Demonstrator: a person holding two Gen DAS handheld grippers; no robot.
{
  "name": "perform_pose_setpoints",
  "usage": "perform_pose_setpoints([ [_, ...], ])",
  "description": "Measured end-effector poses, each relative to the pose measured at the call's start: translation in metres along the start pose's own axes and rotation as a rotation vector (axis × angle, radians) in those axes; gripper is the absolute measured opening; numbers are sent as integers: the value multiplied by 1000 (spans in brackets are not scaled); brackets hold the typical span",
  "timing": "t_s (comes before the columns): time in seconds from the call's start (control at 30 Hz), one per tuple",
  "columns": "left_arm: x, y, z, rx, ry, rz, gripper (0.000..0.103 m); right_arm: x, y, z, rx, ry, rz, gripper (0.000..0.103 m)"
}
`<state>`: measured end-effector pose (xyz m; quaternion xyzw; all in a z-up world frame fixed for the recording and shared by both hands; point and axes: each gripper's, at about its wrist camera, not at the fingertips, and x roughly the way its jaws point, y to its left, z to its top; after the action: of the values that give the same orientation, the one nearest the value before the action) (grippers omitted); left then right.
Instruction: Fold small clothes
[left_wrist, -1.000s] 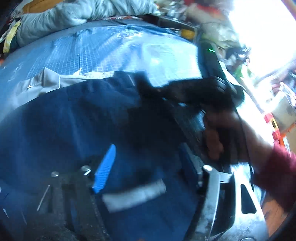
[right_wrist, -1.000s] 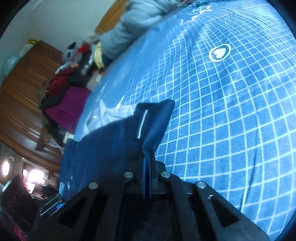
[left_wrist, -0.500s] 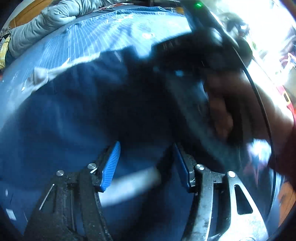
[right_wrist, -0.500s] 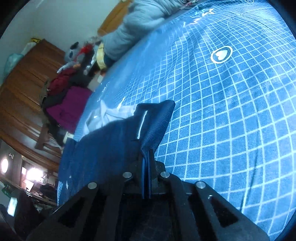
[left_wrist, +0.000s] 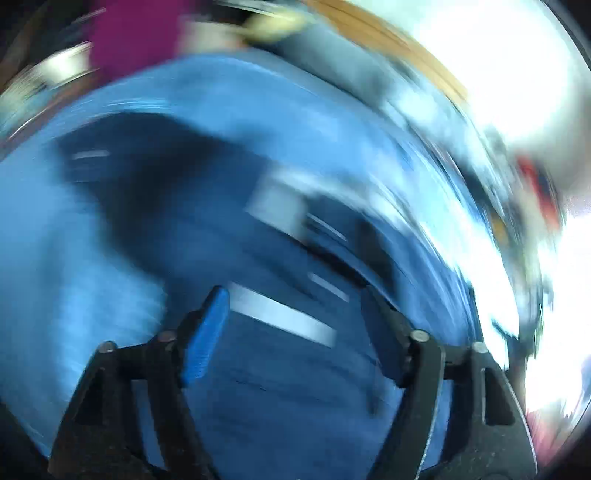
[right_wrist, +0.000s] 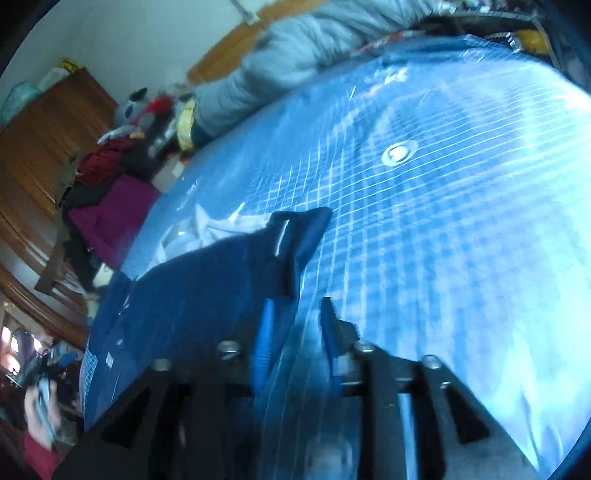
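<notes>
A dark blue garment with a white stripe lies on the blue checked bedsheet, over a white garment. My right gripper is open, its jaws apart just past the garment's folded corner, holding nothing. In the blurred left wrist view my left gripper is open above the dark blue garment, with a white stripe between its blue pads.
A grey quilted jacket lies at the far edge of the bed. A pile of clothes with a magenta piece and a soft toy sits by the wooden wardrobe at the left.
My right gripper has opened and let go of the dark blue garment's corner. My left gripper has swung fast, blurring its view, and stays open.
</notes>
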<state>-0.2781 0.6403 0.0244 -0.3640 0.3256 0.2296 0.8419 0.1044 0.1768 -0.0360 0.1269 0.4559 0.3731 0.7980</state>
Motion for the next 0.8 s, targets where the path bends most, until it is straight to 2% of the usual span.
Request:
perform_pose_setpoints([
  [0.07,0,58,21,-87,-55,62,76,-32,6,-14,16,-41,-25,41],
  [0.13,13,113,42,-205,-74,74,76,-52,9,-28,51,-56,-47,43],
  [0.2,27,151,53,-272,-72,102,76,-66,18,-39,62,-61,-80,43],
  [0.3,65,167,63,-217,18,177,74,-77,35,-46,79,-63,-85,43],
  [0.43,64,179,68,-205,-15,138,78,-76,68,-44,50,-74,-65,43],
  [0.47,64,183,69,-215,-30,131,75,-71,78,-42,38,-69,-55,43],
  [0.5,63,184,70,-224,-47,121,71,-66,85,-39,31,-61,-44,43],
  [0.53,61,186,70,-227,-52,112,51,-61,94,-37,22,-54,-31,43],
  [0.57,63,187,73,-218,-33,123,20,-55,107,-34,6,-49,-13,43],
  [0.6,66,183,76,-206,-20,147,16,-48,121,-33,-14,-44,5,43],
  [0.7,62,175,80,-205,-41,116,8,-25,172,-33,-74,-23,89,43],
  [0.8,33,160,75,-226,-119,14,6,15,228,-40,-106,46,232,43],
])
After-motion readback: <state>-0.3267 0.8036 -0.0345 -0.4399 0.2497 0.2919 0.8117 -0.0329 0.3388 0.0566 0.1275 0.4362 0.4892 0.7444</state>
